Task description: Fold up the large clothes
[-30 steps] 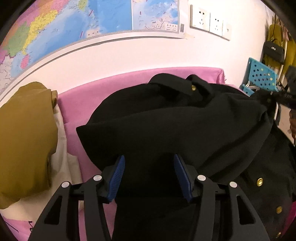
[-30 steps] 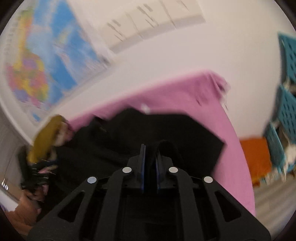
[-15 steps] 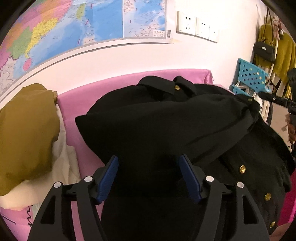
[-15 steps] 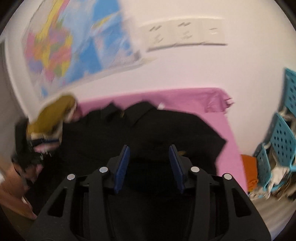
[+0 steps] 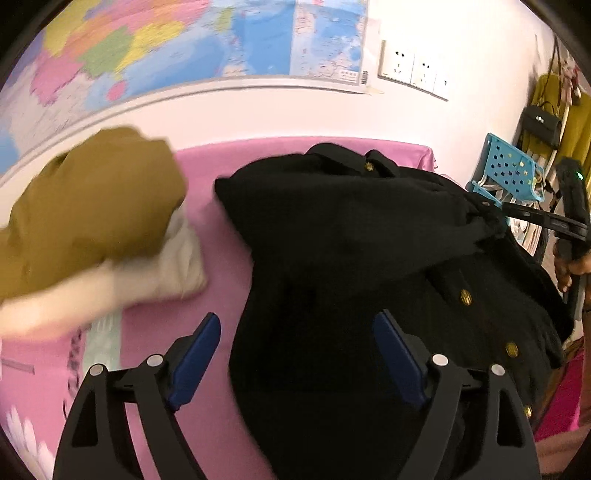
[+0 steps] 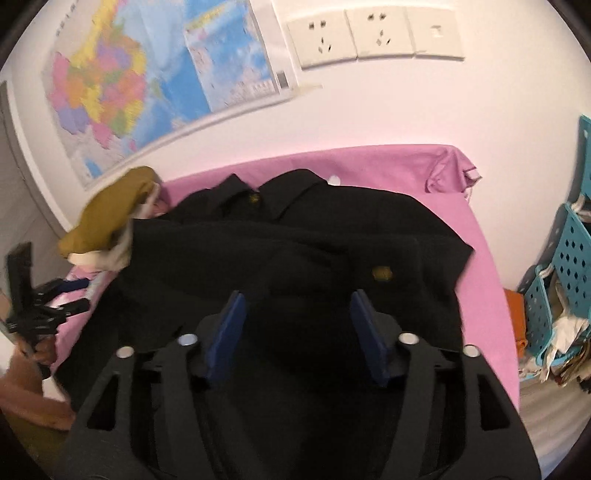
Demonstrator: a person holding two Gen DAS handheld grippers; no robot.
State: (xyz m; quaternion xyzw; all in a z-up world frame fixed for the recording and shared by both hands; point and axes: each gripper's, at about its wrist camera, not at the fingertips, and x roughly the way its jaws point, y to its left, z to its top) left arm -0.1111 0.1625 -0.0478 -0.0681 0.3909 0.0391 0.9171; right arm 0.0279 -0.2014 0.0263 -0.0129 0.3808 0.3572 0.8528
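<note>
A black coat [image 5: 351, 240] with gold buttons lies part-folded on the pink-covered table [image 5: 221, 158]. My left gripper [image 5: 297, 325] hangs over the coat's near left side, its jaws wide and still opening. Its left pad is over pink cloth and its right pad over black fabric, neither pressing. In the right wrist view the coat [image 6: 295, 240] shows its collar at the far side. My right gripper [image 6: 298, 301] is also opening above the near fold, with black fabric below the gap and nothing gripped.
A mustard garment [image 5: 92, 206] sits on a cream one at the table's left end. Blue perforated baskets [image 6: 569, 258] and an orange item [image 6: 515, 317] stand past the right end. A map and wall sockets [image 6: 369, 33] are behind. A hand [image 5: 567, 267] holds the other tool.
Both pairs of jaws have spread apart; the right one was shut on black fabric and has let it go. The left gripper has slid left, so the mustard pile sits nearer the middle of its view.
</note>
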